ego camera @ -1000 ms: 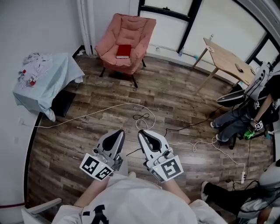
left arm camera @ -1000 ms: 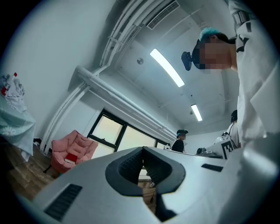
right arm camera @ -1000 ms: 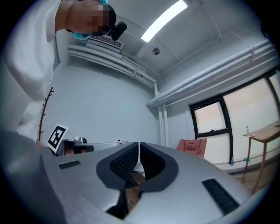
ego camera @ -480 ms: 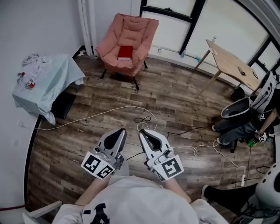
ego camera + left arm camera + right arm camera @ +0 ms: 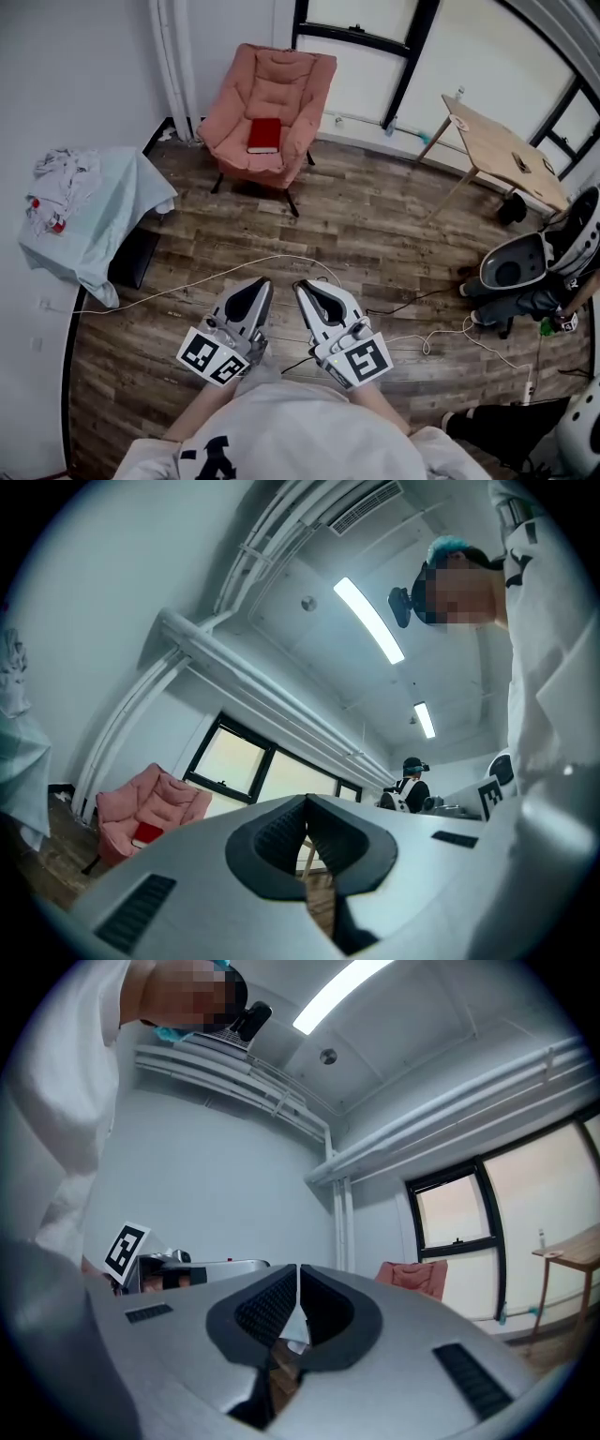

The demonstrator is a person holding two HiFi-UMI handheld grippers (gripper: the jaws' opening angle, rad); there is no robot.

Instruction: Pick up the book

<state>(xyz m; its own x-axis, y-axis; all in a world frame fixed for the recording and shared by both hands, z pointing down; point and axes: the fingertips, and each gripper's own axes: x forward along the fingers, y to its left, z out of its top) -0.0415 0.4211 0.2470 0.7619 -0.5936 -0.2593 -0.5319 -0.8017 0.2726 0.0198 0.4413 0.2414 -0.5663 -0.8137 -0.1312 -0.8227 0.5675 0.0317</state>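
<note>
Head view: the book lies on the armchair seat, well apart from the left claw and right claw, both closed and empty. This looks like the approach; next comes closing in and opening a claw.

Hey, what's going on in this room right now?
A person holds a two-jaw gripper in each hand, out in front over the wooden floor. The left gripper and the right gripper are both shut and empty. The red book lies on the seat of the pink armchair by the far wall, well away from both grippers, so picking it up has not begun.
</note>
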